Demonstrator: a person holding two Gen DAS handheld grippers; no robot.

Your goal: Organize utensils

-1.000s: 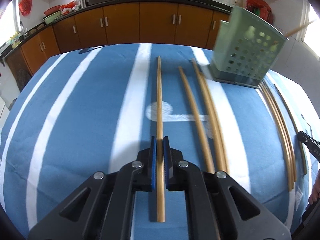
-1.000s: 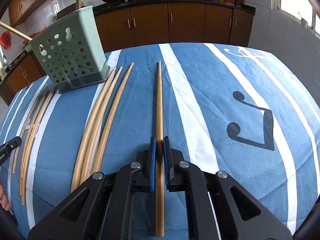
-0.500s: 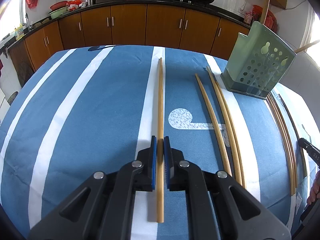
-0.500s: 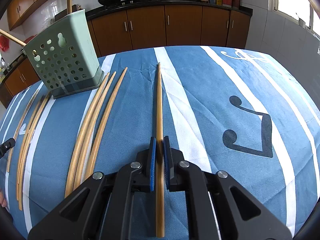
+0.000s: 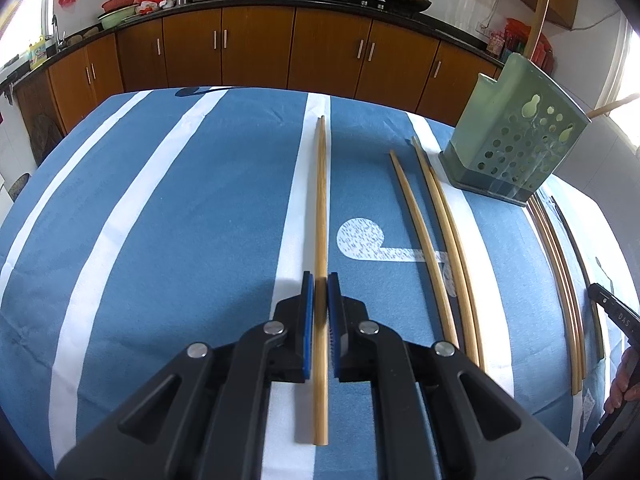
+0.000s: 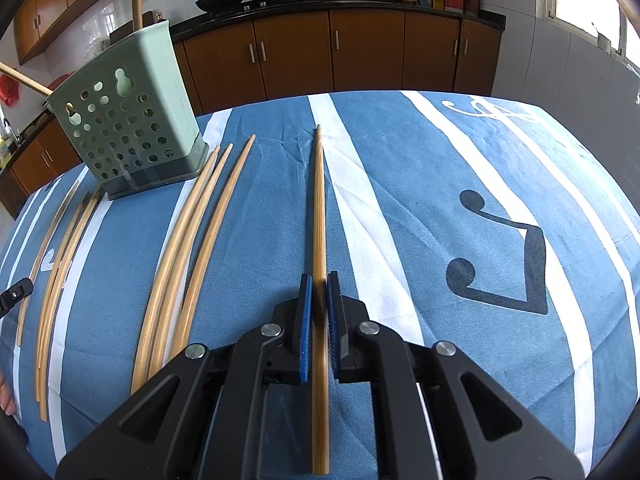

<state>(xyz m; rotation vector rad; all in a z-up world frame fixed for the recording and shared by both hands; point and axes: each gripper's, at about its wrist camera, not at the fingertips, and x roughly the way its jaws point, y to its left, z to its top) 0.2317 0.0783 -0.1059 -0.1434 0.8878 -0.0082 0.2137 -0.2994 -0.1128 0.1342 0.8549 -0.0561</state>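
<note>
Fingers of both grippers, left gripper [image 5: 321,280] and right gripper [image 6: 318,280], each pinch a chopstick [image 5: 321,208], with two standing in the green holder [image 5: 516,136] and loose chopsticks [image 6: 188,240] left on the tablecloth [image 5: 180,220]

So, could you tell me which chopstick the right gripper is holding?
The lone chopstick clamped in the right gripper, apart from the three lying left.

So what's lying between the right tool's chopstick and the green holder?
Right wrist view: three loose chopsticks lie between the held chopstick and the green holder.

Matt wooden chopsticks [image 5: 321,216]; matt woven tablecloth [image 5: 180,220]; perforated plastic holder [image 5: 516,148] (slight sheen).
</note>
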